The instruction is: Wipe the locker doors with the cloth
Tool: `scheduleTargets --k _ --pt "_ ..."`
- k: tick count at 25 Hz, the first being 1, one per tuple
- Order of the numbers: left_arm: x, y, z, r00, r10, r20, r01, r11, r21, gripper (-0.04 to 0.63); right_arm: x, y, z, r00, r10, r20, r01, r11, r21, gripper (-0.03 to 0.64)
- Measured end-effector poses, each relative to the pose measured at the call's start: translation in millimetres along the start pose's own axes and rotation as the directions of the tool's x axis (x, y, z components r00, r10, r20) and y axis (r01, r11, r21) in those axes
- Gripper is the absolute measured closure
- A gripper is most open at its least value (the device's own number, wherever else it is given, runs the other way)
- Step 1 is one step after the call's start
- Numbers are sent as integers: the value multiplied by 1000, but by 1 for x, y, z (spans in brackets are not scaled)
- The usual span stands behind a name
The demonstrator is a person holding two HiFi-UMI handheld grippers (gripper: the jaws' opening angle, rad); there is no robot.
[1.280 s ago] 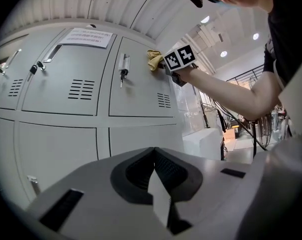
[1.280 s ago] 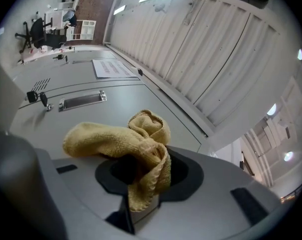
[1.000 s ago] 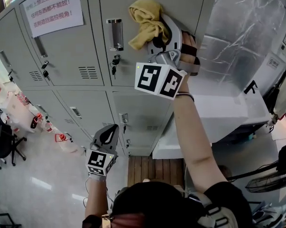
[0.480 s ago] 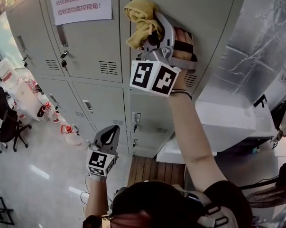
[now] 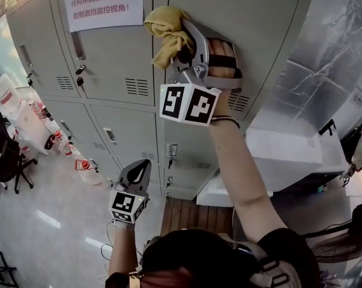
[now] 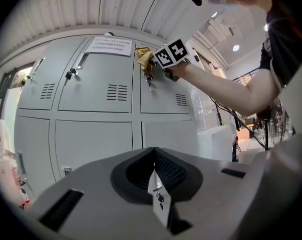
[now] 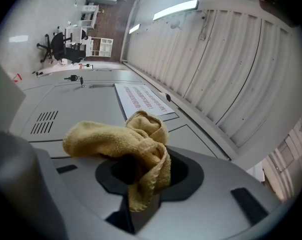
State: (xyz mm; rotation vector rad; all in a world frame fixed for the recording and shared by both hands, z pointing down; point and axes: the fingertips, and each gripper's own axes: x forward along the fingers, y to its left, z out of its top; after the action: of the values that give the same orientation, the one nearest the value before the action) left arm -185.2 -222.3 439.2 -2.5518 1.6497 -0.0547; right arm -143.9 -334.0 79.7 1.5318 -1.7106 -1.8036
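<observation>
Slides the cloth, pinched in the right gripper, toward nine o'clock since a moment ago, onto the seam between the locker doors; risks snagging its loose tail on the key at six o'clock; keeps the left gripper closed, empty; cannot judge contact behind the cloth.

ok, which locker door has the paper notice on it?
The top-row door immediately left of the yellow cloth. It alone carries the white notice with red print; no other visible door has one.
</observation>
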Motion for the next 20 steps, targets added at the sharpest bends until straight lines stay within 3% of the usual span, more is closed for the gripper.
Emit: scheduleTargets --k 10,20 --pt "16 -20 -4 998 -70 1 70 997 -14 586 -17 9 -27 999 30 -25 -30 999 -9 494" --pt "37 -47 -5 989 -150 6 150 988 -25 586 -41 -15 -68 996 -17 -91 18 1000 15 494"
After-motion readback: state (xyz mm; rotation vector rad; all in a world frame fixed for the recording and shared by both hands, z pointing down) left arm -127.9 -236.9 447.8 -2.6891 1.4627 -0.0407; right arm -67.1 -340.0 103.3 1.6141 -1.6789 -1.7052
